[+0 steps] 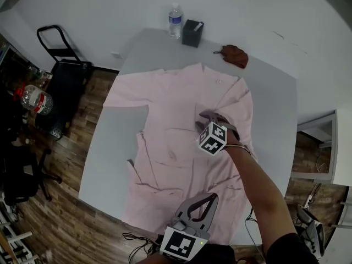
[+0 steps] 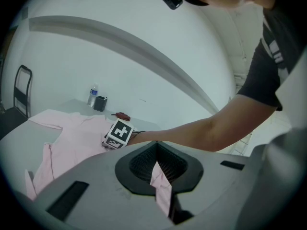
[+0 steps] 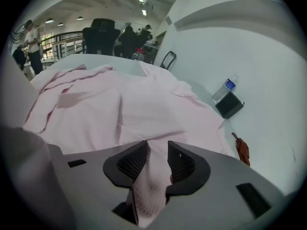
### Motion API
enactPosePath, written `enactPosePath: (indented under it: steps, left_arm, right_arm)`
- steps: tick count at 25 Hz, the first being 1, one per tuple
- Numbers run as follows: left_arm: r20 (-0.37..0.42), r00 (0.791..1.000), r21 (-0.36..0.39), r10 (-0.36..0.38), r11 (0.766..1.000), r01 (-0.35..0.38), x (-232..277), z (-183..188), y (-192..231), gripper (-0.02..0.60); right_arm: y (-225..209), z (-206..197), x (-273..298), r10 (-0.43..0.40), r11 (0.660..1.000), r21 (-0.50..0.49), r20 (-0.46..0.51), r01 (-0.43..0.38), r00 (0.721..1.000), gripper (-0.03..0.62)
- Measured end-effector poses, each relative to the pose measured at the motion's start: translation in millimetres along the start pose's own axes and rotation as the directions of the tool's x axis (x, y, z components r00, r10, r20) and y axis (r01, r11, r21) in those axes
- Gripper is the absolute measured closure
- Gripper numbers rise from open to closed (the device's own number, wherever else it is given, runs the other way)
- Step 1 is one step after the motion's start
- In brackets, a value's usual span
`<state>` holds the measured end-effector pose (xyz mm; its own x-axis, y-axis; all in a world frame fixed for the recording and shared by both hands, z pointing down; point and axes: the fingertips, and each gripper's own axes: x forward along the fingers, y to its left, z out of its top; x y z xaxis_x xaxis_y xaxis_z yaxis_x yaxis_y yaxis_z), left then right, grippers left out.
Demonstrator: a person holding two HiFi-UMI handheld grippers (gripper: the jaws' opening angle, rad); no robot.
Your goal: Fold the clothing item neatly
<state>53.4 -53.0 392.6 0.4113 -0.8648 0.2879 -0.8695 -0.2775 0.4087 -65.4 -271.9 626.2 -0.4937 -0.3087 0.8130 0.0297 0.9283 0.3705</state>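
**A:** Where's the garment?

**B:** The pink shirt (image 1: 176,114) lies spread open on the grey table (image 1: 107,153), collar toward the water bottle (image 1: 175,20) and black box (image 1: 192,33) at the far edge.

**A:** The left gripper (image 2: 156,153)?

**B:** Closed tight on a strip of the shirt's near hem.

**A:** And the right gripper (image 3: 157,151)?

**B:** It's down on the shirt's middle, toward the right sleeve. Its jaws stand about half apart, and a raised fold of the pink cloth fills the gap and touches both pads.
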Motion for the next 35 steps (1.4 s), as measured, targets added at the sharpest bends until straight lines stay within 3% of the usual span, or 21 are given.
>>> enactPosePath:
  steps: [6,10,13,16,19,24,30,35]
  left_arm:
    - [0.024,0.999,-0.027,0.037,0.999,-0.036,-0.8,5.7,20.4,0.575]
    - [0.063,0.994,-0.044,0.087,0.996,-0.084,-0.7,15.7,54.3,0.575]
    - [0.103,0.978,-0.044,0.180,0.983,-0.176,-15.0,28.3,107.6,0.575]
    - [0.115,0.955,-0.027,0.275,0.961,-0.274,-44.1,37.8,159.8,0.575]
    - [0.146,0.932,-0.010,0.332,0.942,-0.334,-61.4,48.3,185.6,0.575]
    - [0.151,0.913,-0.039,0.379,0.925,-0.378,-70.4,51.6,180.7,0.575]
    - [0.153,0.889,-0.003,0.431,0.900,-0.436,-97.2,60.2,164.0,0.575]
    - [0.163,0.874,0.018,0.457,0.885,-0.466,-129.5,75.6,186.5,0.575]
  right_arm:
    - [-16.5,-3.0,0.4,-0.032,0.984,0.177,0.014,0.029,0.999,0.451]
    - [-19.9,33.1,-22.9,-0.013,0.952,0.304,0.153,-0.034,0.988,0.451]
    - [-6.7,70.7,-52.1,0.001,0.916,0.386,0.271,-0.110,0.963,0.451]
    - [23.7,103.6,-79.5,0.001,0.929,0.348,0.335,-0.125,0.942,0.451]
    - [48.3,136.0,-111.2,-0.012,0.953,0.283,0.393,-0.108,0.920,0.451]
    - [72.8,173.7,-162.5,-0.027,0.944,0.299,0.490,-0.139,0.871,0.451]
    - [91.4,190.2,-213.7,-0.064,0.938,0.316,0.561,-0.142,0.825,0.451]
    - [114.1,221.6,-241.3,-0.051,0.944,0.288,0.607,-0.160,0.793,0.451]
